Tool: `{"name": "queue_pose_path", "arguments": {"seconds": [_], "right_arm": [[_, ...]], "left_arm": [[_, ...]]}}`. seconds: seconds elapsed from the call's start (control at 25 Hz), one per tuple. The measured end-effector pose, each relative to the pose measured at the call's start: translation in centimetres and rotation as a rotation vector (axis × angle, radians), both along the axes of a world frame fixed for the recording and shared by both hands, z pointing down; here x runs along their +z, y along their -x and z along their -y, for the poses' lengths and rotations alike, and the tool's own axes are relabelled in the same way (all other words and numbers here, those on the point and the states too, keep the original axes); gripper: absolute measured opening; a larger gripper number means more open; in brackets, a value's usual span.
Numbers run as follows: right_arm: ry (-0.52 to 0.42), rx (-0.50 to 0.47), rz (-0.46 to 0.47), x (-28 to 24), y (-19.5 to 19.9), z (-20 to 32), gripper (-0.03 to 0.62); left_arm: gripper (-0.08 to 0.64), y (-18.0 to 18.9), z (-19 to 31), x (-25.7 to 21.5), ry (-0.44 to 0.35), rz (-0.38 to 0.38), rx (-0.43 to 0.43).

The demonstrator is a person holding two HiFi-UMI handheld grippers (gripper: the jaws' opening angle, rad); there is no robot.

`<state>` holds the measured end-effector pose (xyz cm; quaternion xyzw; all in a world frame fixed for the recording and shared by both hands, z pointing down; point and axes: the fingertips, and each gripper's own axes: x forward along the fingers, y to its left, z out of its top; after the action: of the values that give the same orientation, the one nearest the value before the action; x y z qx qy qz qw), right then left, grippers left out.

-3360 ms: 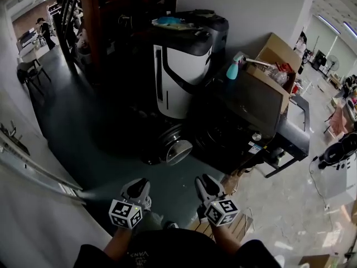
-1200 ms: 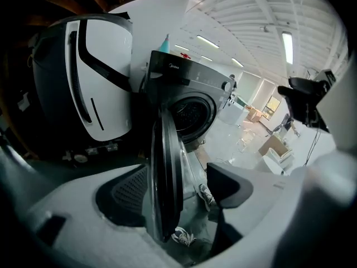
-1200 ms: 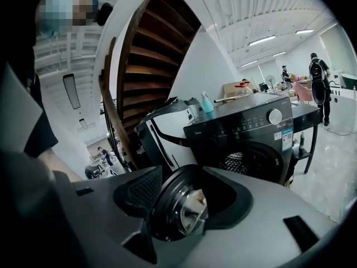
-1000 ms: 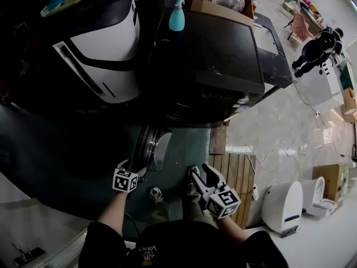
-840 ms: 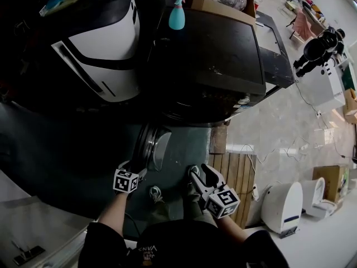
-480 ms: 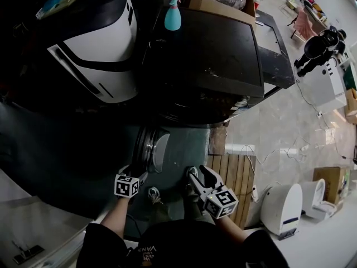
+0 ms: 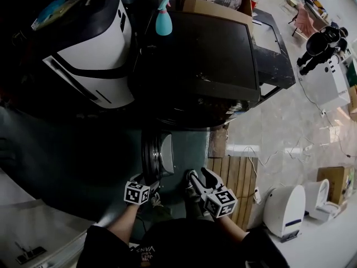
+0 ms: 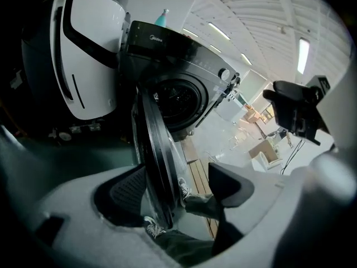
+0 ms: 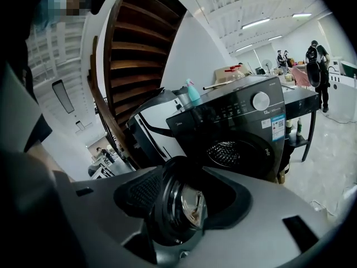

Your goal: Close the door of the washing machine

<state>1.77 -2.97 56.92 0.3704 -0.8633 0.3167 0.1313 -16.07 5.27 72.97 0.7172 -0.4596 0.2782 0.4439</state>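
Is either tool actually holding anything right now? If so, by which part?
Nothing is clamped. The left tool is open and straddles the free rim of the door, with one pad close to it. The right tool is open and empty.

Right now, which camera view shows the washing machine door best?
The right gripper view: the door shows its round glass face there. The left gripper view sees the door edge-on; the head view shows it small, from above.

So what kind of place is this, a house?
Probably a workshop or storage hall, not a home: a washing machine with a cardboard box on top, loose cables on the floor, strip lights overhead.
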Motion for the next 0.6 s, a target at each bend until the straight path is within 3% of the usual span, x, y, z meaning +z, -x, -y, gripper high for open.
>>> {"name": "queue_pose_path", "arguments": {"seconds": [0.6], "right_arm": [[0.070, 0.072, -0.050, 3.6, -8.0, 4.0, 0.198]], "left_arm": [[0.321, -13.6, 6.4, -0.4, 0.002, -0.114, 0.231]]}}
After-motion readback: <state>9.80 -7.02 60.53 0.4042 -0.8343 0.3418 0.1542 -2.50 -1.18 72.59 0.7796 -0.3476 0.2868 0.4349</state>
